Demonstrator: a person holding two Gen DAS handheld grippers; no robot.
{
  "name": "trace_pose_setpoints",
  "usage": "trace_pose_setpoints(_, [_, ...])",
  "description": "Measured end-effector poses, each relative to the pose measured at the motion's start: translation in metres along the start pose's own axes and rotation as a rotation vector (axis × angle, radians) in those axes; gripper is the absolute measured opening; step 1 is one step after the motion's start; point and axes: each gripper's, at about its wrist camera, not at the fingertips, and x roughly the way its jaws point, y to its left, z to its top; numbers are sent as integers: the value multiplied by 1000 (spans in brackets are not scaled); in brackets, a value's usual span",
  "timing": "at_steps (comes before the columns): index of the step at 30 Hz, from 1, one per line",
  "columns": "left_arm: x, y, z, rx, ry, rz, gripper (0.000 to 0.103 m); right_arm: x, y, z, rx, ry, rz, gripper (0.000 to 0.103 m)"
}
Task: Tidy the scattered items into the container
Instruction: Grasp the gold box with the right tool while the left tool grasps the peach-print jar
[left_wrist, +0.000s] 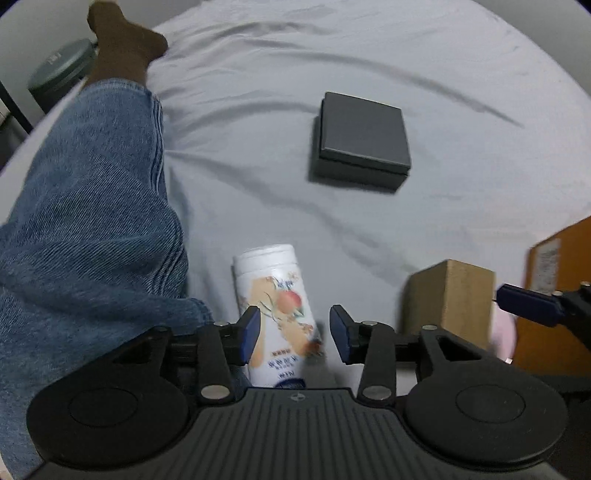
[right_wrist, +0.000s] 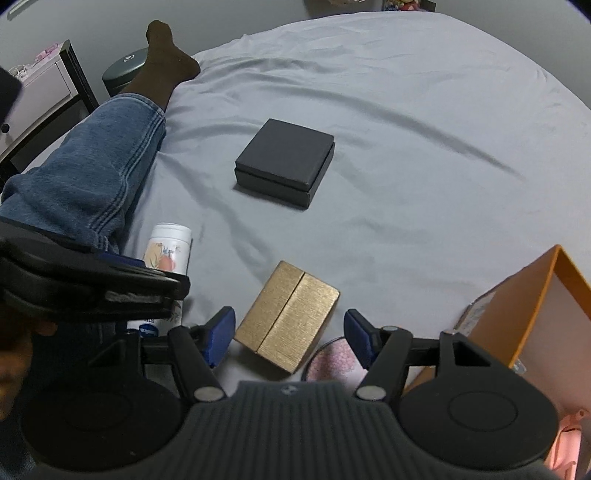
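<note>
Bottle (left_wrist: 275, 314) — fruit-print label, writing blurred

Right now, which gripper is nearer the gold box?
Right. The right gripper hangs open directly over the gold box; the left gripper is off to the side, open around the white bottle.

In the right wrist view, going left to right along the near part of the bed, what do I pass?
White printed bottle → gold ribbed box → round pink patterned item, partly hidden → open orange cardboard container.
</note>
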Motion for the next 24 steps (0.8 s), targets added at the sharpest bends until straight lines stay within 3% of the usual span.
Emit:
trace_pose_setpoints(2, [2, -5, 0, 15, -3, 22, 58, 3, 2, 1, -8, 7, -9, 67])
trace_pose_setpoints(9, [10, -15, -1, 57, -3, 94, 62, 13, 7, 0, -26, 28, -23, 63])
trace_pose_setpoints(18, [15, -12, 4, 42, 26, 82, 72, 3, 9, -5, -59, 23, -32, 53])
trace_pose_setpoints(22, [23, -7, 8, 50, 69, 76, 74, 1, 8, -6, -60, 20, -37, 53])
trace_pose_setpoints(24, [36, 4, 11, 1, 126, 22, 74, 1, 8, -6, -58, 19, -38, 53])
